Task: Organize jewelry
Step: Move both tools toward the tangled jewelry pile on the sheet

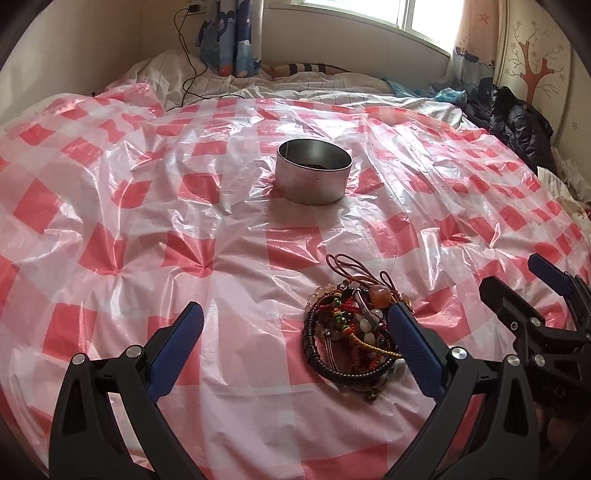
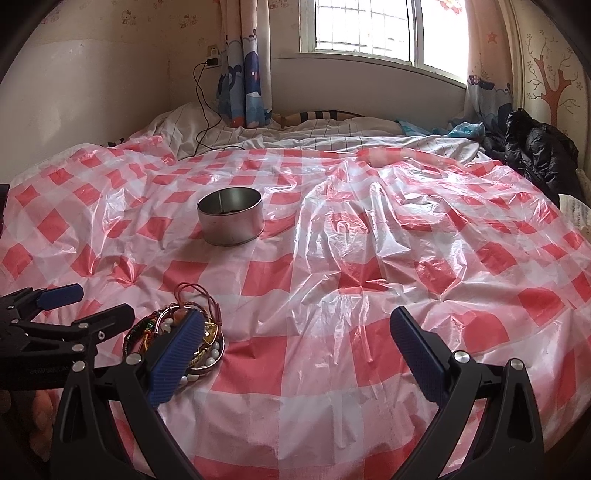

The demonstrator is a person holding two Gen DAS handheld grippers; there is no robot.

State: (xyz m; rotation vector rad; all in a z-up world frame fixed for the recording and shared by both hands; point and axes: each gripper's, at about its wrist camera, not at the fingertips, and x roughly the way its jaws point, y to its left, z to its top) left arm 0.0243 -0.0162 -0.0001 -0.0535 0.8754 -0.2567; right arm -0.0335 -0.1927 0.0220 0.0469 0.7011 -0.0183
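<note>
A tangled heap of bracelets [image 1: 351,332] lies on the checked plastic sheet [image 1: 147,221], well short of the round metal tin [image 1: 313,173]. Light, loose and likely to snag, it seems best taken by the stiff black coil band. The left gripper [image 1: 295,328] and right gripper [image 2: 295,332] both gape wide, holding nothing.

A bed [image 2: 332,140] fills the room, spread with a crinkled red-and-white checked plastic sheet [image 2: 332,258]. Beyond the bed, a barred window [image 2: 362,29] lets in bright daylight. Cartoon whale curtains [image 2: 243,74] hang left of the window. A black cable [image 2: 201,110] runs from a wall socket [image 2: 213,55] down onto the bed. A dark jacket [image 2: 535,147] lies at the bed's right edge, below a tree wall decal [image 2: 554,88].
</note>
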